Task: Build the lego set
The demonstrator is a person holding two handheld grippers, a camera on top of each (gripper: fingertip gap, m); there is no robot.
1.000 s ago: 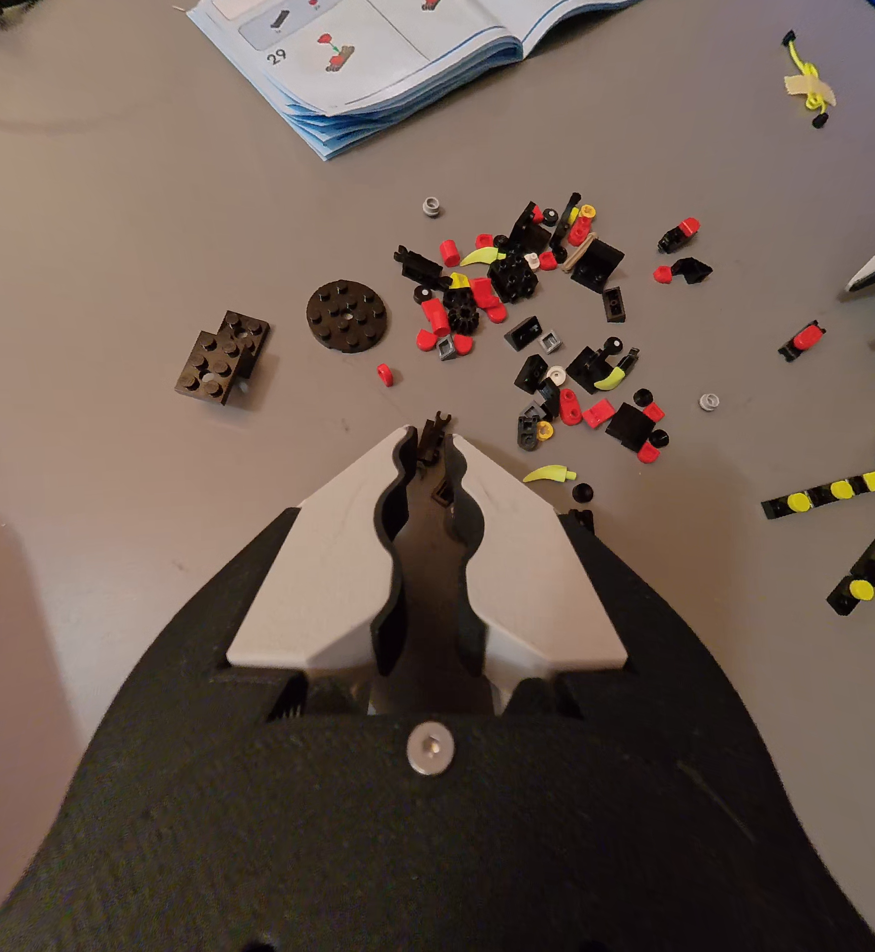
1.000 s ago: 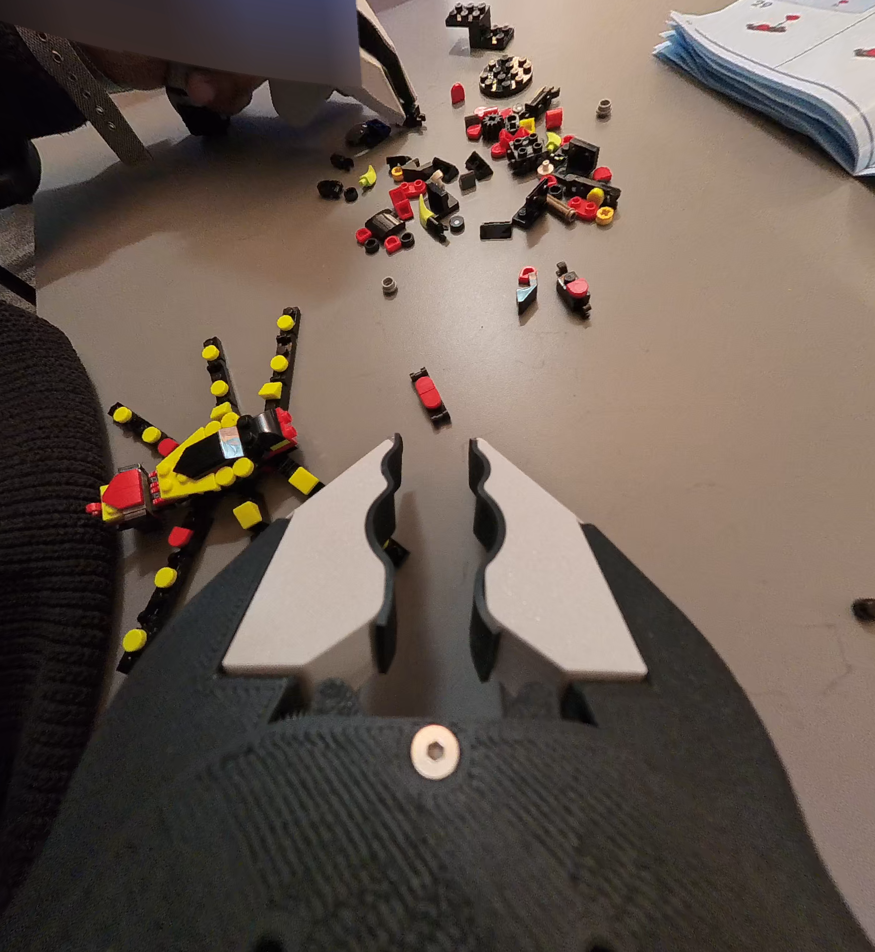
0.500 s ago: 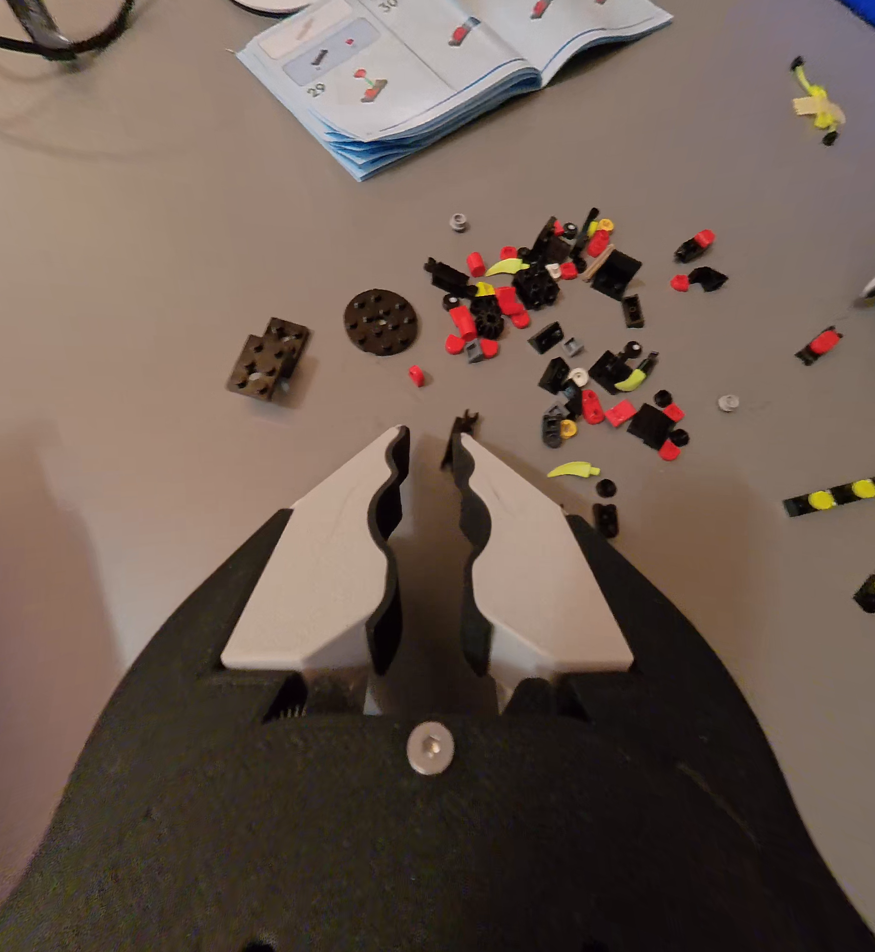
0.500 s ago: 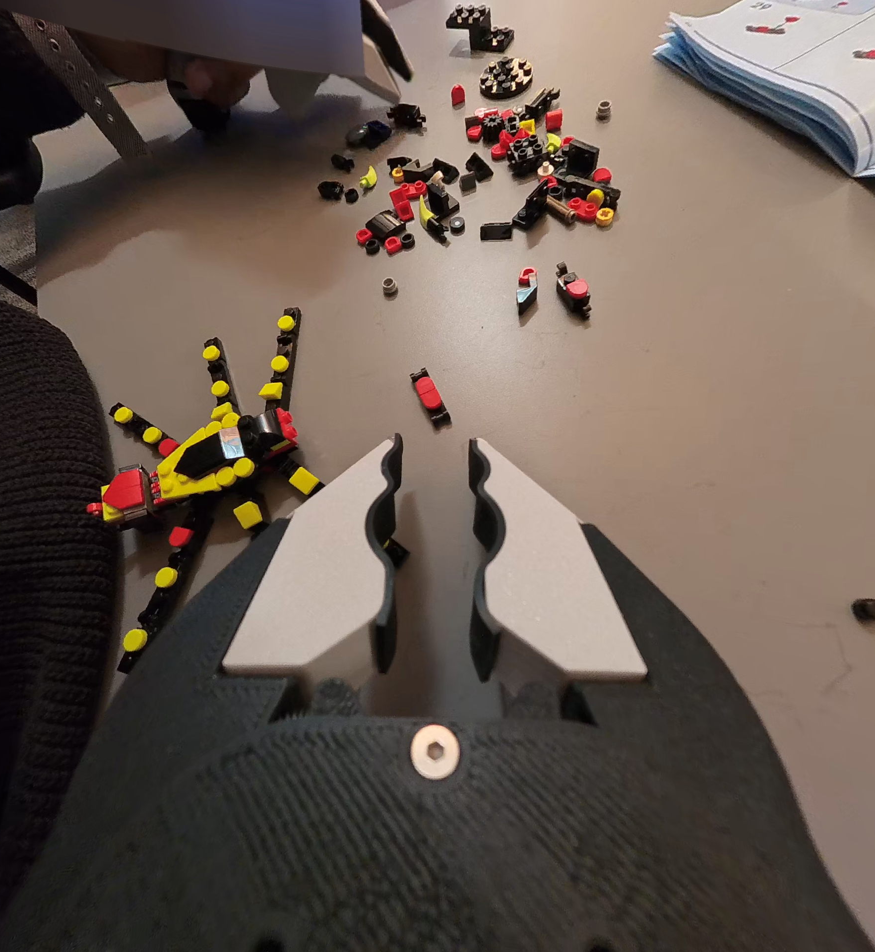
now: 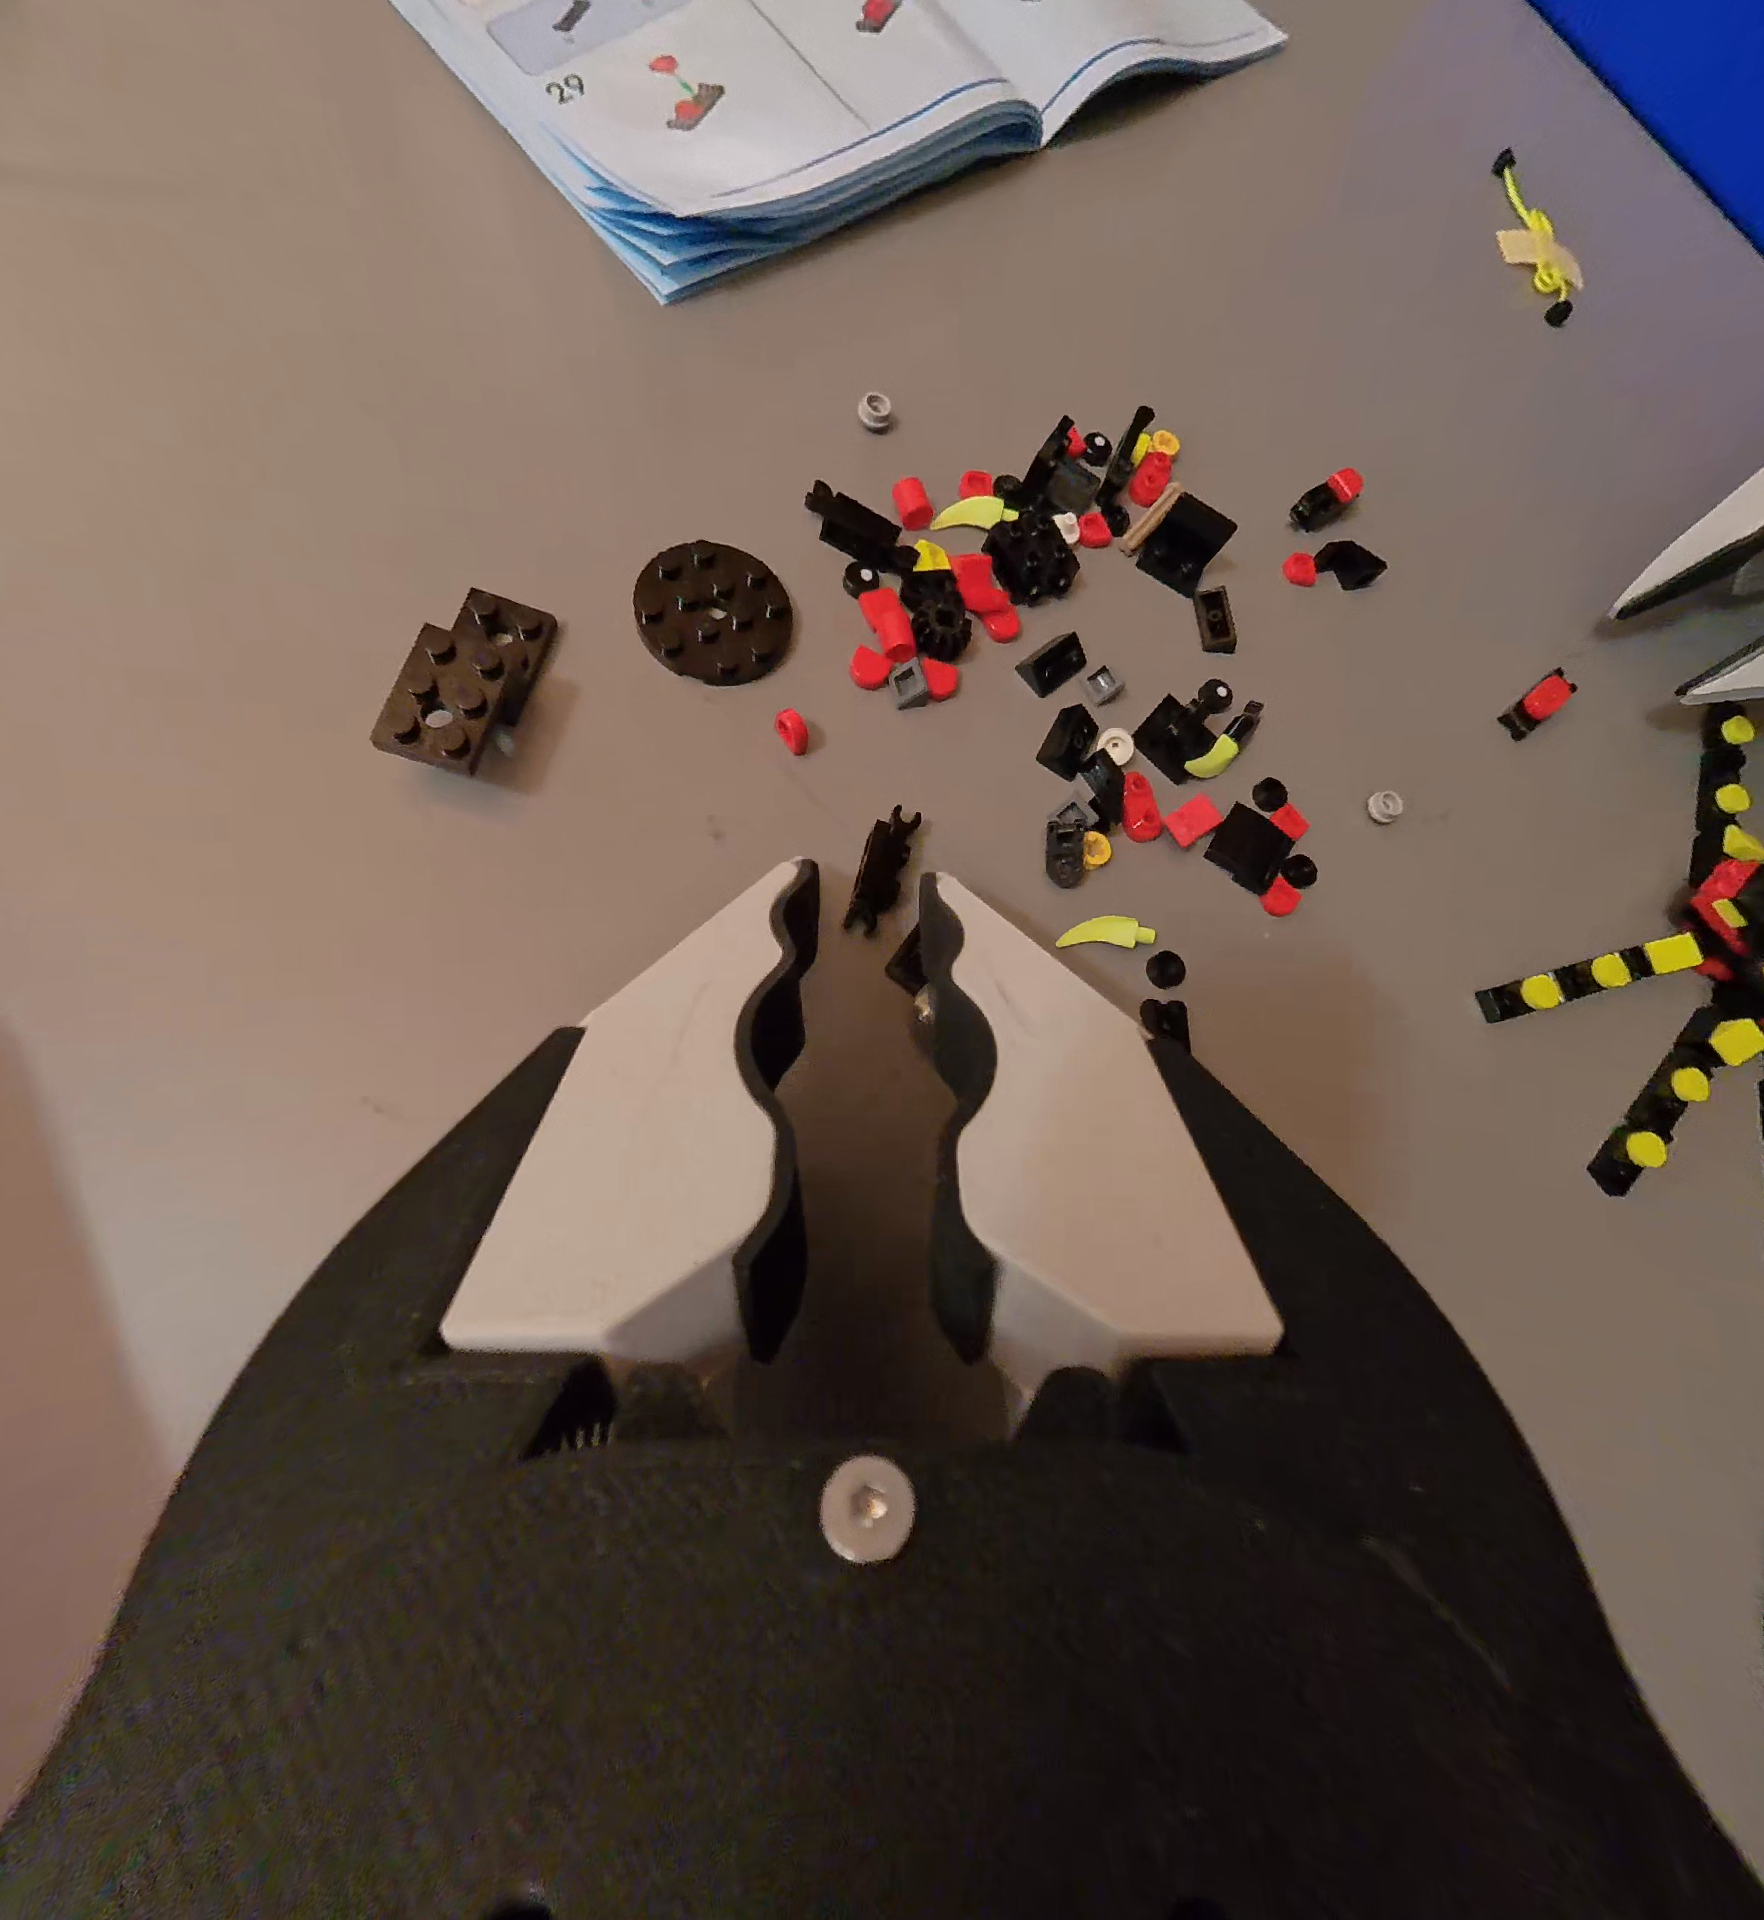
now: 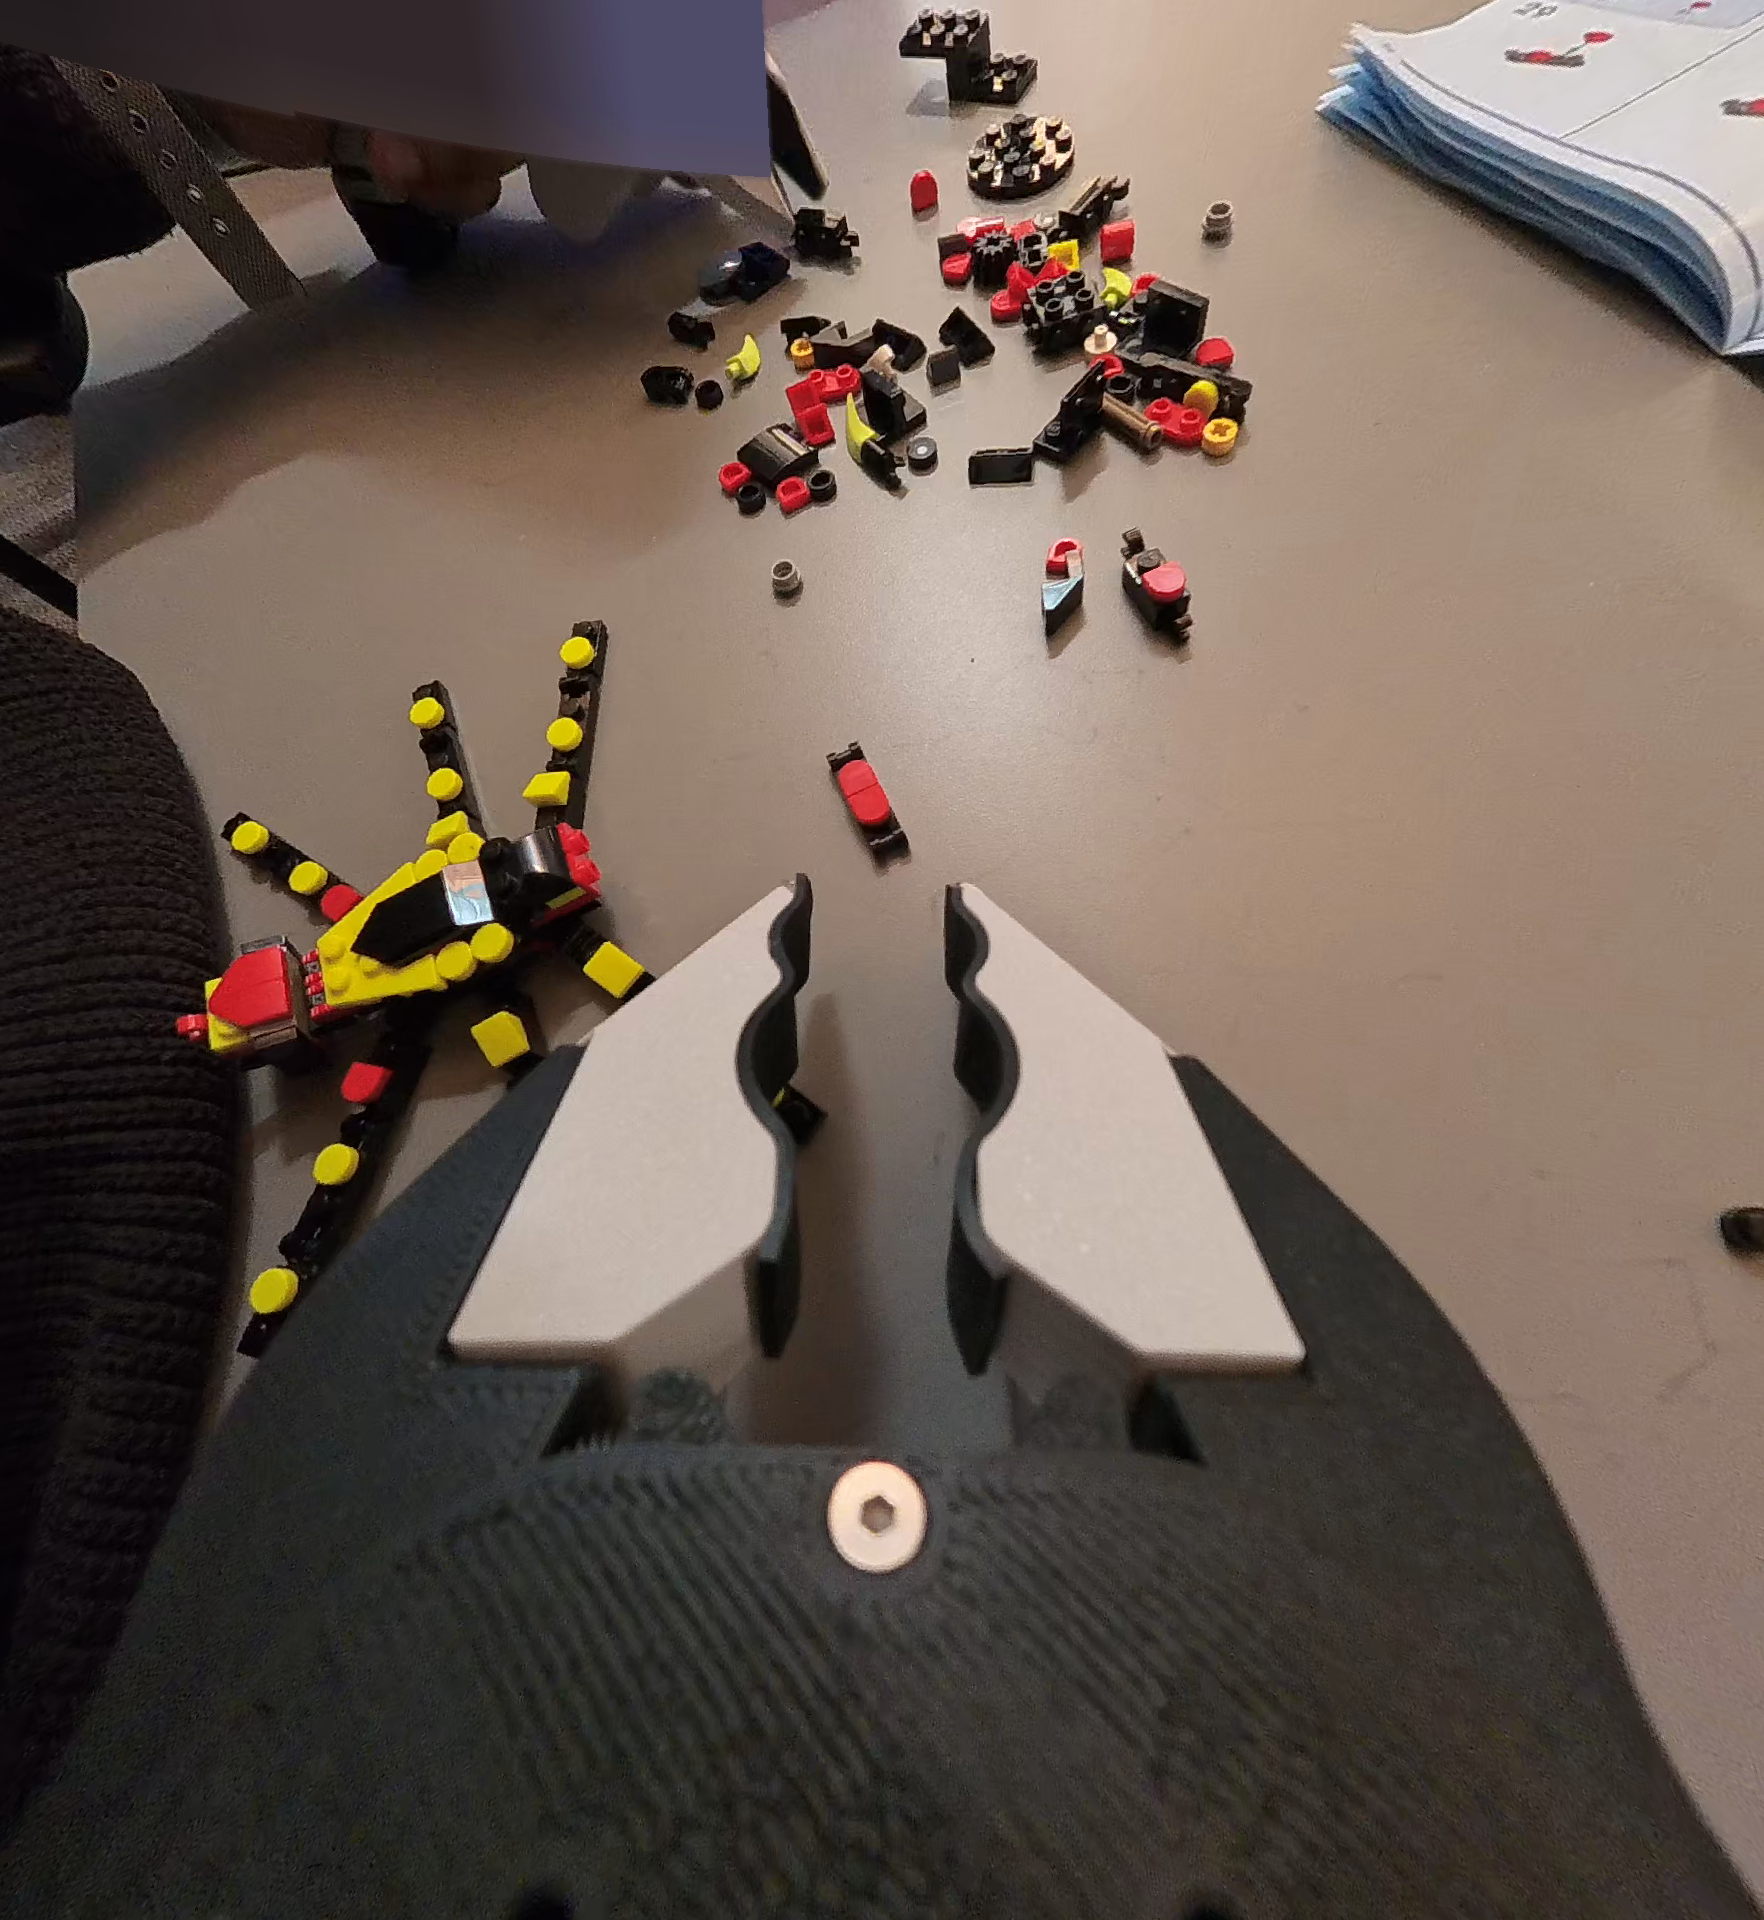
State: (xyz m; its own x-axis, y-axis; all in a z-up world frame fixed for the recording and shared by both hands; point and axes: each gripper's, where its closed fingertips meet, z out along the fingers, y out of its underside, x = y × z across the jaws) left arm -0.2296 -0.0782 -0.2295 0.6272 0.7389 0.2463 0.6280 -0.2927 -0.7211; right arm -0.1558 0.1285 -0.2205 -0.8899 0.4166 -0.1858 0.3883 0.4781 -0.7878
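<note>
Lego clip piece (image 5: 883, 868) lying loose at 12 o'clock off left gripper (image 5: 867, 899), both tongs part-open and empty, probably skittering away if nudged sideways.

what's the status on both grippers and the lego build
Left gripper open, thin black clip piece lying between its fingertips, not gripped. Right gripper open, empty. Half-built black-and-yellow spider model beside it. Nothing blocking.
</note>
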